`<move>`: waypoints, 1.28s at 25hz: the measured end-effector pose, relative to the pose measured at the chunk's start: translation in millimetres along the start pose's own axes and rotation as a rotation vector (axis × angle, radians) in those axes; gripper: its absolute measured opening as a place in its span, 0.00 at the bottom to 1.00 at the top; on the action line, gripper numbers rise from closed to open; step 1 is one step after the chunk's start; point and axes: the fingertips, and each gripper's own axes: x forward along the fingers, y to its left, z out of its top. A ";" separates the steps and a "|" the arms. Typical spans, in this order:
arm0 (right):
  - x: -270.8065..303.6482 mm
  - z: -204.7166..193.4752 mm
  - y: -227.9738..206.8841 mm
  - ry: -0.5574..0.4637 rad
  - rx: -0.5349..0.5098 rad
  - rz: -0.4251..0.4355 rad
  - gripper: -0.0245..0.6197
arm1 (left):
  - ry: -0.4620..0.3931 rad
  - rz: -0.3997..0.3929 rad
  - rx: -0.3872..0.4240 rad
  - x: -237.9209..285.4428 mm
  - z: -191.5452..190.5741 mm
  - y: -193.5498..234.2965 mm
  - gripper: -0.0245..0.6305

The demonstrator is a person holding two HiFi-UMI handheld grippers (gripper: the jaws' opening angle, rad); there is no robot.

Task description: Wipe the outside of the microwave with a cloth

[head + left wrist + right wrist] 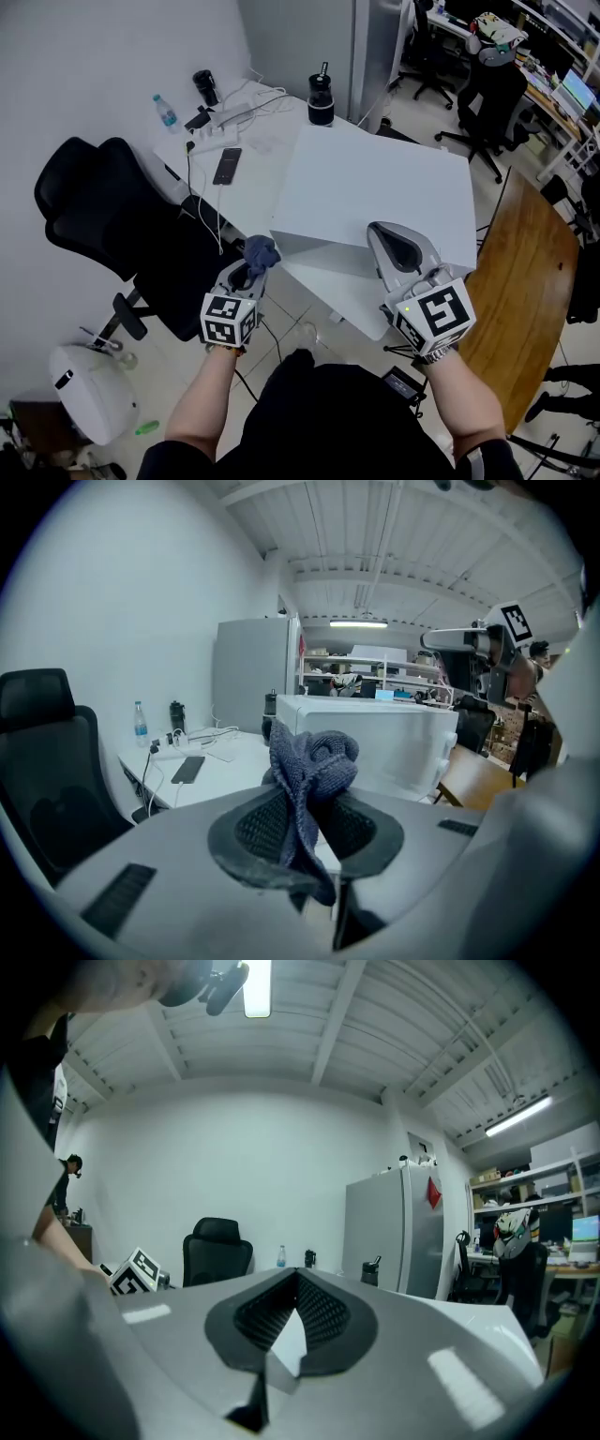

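This is an office. On the left stands a big black office chair (103, 206) beside a white counter (267, 192). On the counter lie a phone (226, 165), a plug strip with wires (217, 118) and a water bottle (165, 112). Far off on the right is another chair on wheels (492, 98) at long desks with computer screens (574, 94). A brown wooden table (530, 272) is near on the right. Shelves full of stuff (375, 672) line the far wall, under a long ceiling lamp (358, 623).
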 end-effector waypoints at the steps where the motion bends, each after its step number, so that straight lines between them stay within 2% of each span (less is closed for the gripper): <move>1: 8.2 -0.1 -2.3 0.001 0.001 -0.005 0.04 | 0.012 -0.015 -0.002 7.6 -3.0 3.7 0.17; 14: 69.0 -3.4 -45.1 0.011 0.034 -0.129 0.04 | 0.090 -0.254 0.073 82.3 -1.4 28.9 0.17; 21: 77.2 -0.3 -60.5 0.006 0.040 -0.192 0.04 | 0.102 -0.320 0.112 116.1 13.6 37.9 0.17; 32: 73.0 -0.7 -84.8 0.006 0.056 -0.271 0.04 | 0.124 -0.345 0.133 162.2 25.9 51.4 0.17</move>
